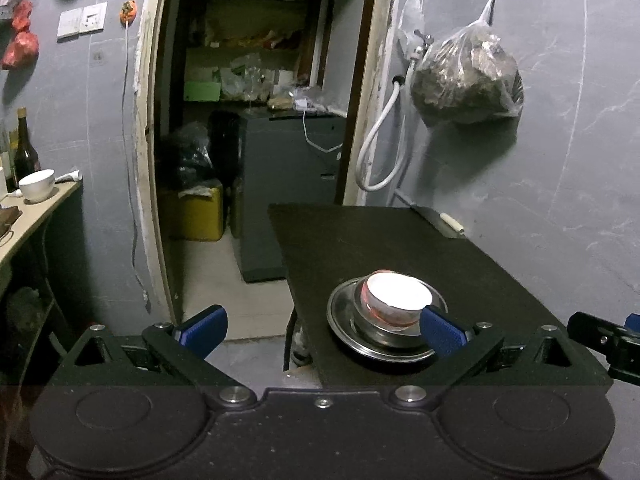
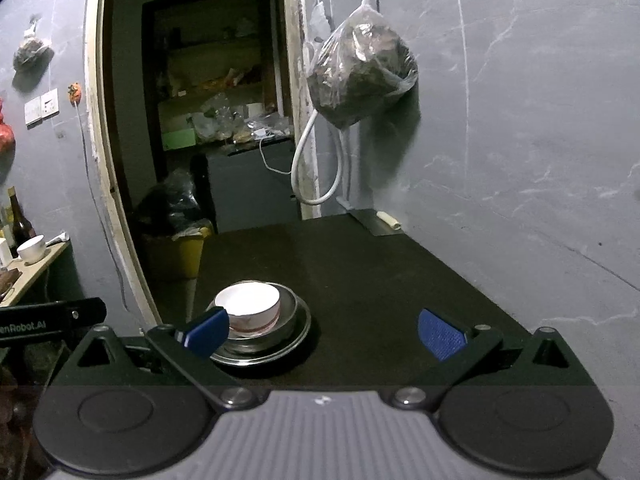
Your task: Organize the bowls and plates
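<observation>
A white bowl with red trim [image 1: 396, 298] [image 2: 249, 306] sits inside a steel bowl, which rests on a steel plate [image 1: 340, 320] [image 2: 298, 330], all stacked on the black table [image 1: 400, 236] [image 2: 360, 264]. My left gripper [image 1: 322, 330] is open and empty, held in front of the table's left edge, with its right fingertip just before the stack. My right gripper [image 2: 322, 330] is open and empty above the table's near part, and its left fingertip overlaps the stack in view. Another white bowl [image 1: 37, 185] [image 2: 31, 249] stands on a side shelf at the far left.
A doorway [image 1: 256, 120] opens behind the table onto a cluttered room with a yellow bin [image 1: 196, 212]. A plastic bag [image 1: 468, 76] [image 2: 360, 76] hangs on the grey wall above the table, beside a white hose [image 1: 380, 148]. Bottles [image 1: 25, 148] stand on the left shelf.
</observation>
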{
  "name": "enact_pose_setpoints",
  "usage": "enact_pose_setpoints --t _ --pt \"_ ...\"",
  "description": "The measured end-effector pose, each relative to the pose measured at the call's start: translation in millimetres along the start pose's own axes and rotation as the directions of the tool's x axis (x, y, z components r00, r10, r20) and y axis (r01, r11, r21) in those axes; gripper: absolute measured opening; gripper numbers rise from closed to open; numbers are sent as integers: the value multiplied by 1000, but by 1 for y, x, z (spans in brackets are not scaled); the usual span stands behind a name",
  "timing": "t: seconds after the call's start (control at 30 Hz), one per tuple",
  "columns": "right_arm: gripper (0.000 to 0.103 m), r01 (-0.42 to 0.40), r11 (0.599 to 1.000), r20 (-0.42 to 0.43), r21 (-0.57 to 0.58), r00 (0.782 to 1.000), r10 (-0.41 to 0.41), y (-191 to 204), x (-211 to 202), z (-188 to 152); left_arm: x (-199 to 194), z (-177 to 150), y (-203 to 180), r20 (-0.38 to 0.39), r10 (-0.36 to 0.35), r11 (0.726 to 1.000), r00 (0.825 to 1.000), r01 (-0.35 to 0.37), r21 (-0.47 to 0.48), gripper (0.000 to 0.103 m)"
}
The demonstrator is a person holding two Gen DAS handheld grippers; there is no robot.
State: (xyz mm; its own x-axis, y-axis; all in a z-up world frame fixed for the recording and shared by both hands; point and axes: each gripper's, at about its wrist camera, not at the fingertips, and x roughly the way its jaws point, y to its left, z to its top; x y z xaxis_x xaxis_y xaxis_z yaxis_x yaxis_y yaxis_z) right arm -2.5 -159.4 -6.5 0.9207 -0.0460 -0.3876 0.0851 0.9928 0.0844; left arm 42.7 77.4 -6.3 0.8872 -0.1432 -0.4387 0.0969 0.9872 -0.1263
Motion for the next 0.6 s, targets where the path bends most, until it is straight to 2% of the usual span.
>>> enact_pose_setpoints --t 0.37,0.6 --pt "103 -2 1000 -64 -17 998 1 -17 -4 -17 -12 -21 -10 -15 75 996 997 -76 -37 102" --pt "103 28 999 -78 36 997 -25 -41 -6 -25 -24 -29 -23 -16 79 997 997 -79 -20 102"
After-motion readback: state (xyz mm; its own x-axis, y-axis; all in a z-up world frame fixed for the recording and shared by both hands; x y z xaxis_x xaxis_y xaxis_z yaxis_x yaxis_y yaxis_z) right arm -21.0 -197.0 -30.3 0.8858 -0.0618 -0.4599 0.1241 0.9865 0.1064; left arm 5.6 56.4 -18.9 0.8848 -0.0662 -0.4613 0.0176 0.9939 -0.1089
